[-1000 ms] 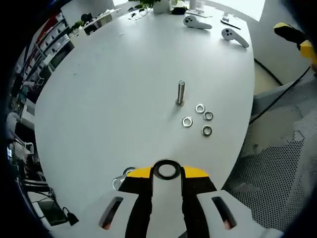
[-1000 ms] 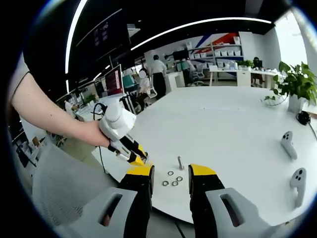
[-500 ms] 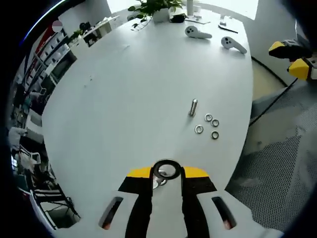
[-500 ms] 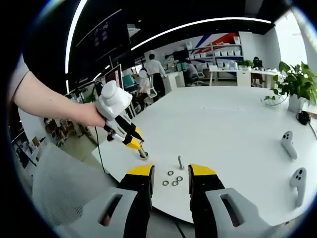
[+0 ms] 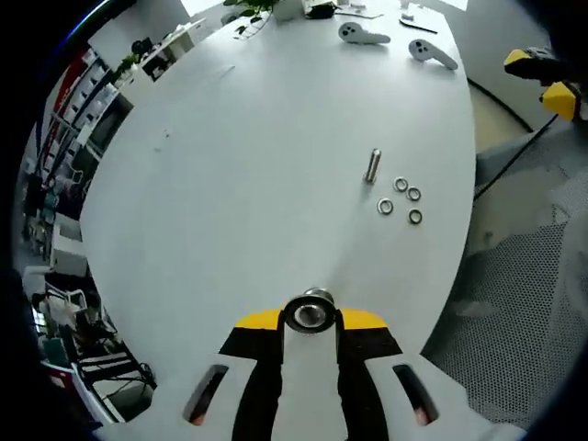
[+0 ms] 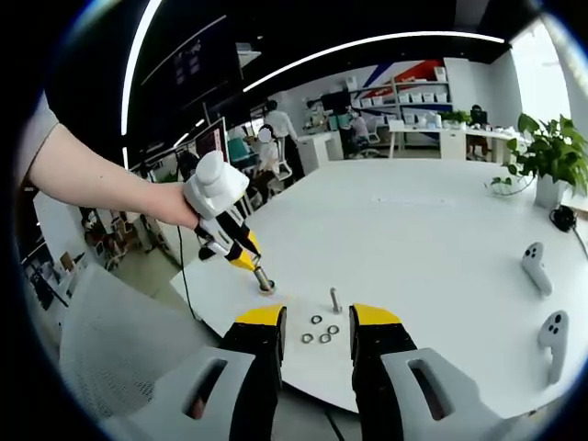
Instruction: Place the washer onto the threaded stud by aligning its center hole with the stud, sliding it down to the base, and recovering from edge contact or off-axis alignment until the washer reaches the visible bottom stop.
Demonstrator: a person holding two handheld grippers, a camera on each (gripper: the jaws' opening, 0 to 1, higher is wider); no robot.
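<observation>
Meanwhile the left gripper (image 5: 310, 317) has its fingers clamped on a washer (image 5: 310, 313), well apart from the stud (image 5: 372, 165).

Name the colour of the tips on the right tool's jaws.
Yellow, over black bodies; clearest in the right gripper view, on the right tool.

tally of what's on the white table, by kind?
Loose washers: 4
Washer held in the left gripper: 1
Upright threaded stud: 1
White handheld controllers: 2
Potted plant: 1
Total: 9
</observation>
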